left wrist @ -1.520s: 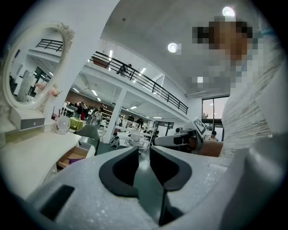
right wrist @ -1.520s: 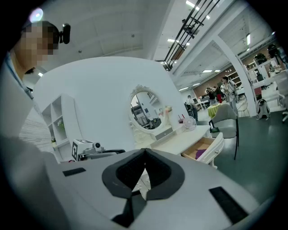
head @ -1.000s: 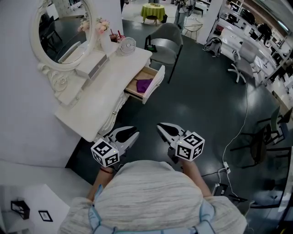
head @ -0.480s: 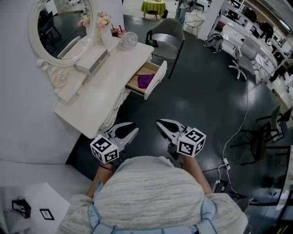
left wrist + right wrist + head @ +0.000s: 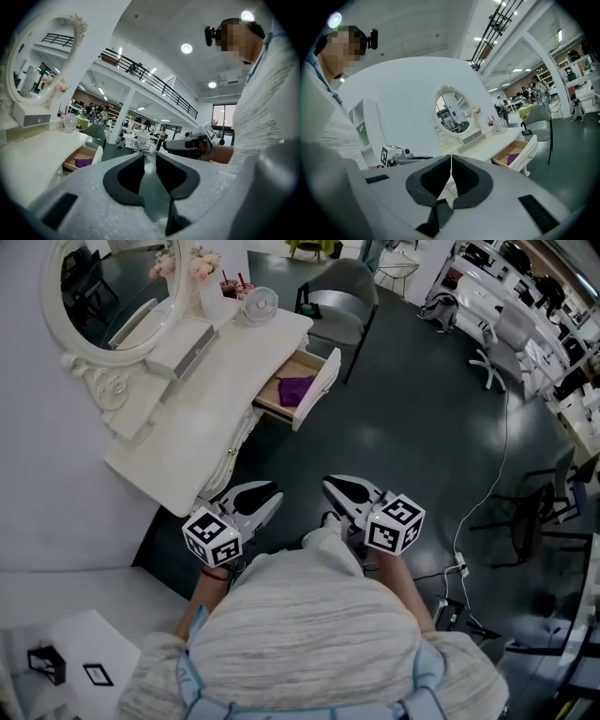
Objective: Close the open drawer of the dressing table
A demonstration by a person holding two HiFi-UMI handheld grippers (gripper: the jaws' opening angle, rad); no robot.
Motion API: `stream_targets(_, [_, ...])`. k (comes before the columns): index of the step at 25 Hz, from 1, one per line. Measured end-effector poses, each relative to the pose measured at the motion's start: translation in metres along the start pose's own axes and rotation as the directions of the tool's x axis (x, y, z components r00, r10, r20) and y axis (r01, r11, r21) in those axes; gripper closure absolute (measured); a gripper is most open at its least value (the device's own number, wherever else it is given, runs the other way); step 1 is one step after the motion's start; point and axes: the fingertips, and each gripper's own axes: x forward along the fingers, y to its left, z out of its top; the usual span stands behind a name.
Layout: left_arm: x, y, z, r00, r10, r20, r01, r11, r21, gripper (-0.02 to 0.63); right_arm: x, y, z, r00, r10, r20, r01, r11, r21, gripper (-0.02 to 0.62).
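The white dressing table (image 5: 178,442) stands at the left of the head view. Its drawer (image 5: 314,395) is pulled out over the dark floor, with a purple cloth (image 5: 296,388) lying inside. Both gripper views also catch the drawer (image 5: 84,159) (image 5: 520,152) from afar. My left gripper (image 5: 270,496) hovers off the table's near corner, its jaws a narrow gap apart with nothing between them (image 5: 151,155). My right gripper (image 5: 331,487) is held beside it over the floor, shut and empty (image 5: 451,157). Both are well short of the drawer.
A grey chair (image 5: 342,315) sits just beyond the drawer. On the tabletop are an oval mirror (image 5: 103,287), a small fan (image 5: 255,306) and flowers (image 5: 202,263). A cable (image 5: 497,474) runs across the floor at right, with office chairs (image 5: 497,362) beyond.
The head view has shifted, so the table sits a little higher and further left. Both grippers stay side by side near the body. The drawer is still pulled out.
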Motion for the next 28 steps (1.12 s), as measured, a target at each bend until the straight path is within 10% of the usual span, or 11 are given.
stream_targets(28, [0.253,0.134,0.063,0.962,0.270,0.039,-0.267,0.962,-0.063,0.520,0.063,-0.280,0.134,0.955,0.254,-0.152,-0.274,0.953,-0.131,0.584])
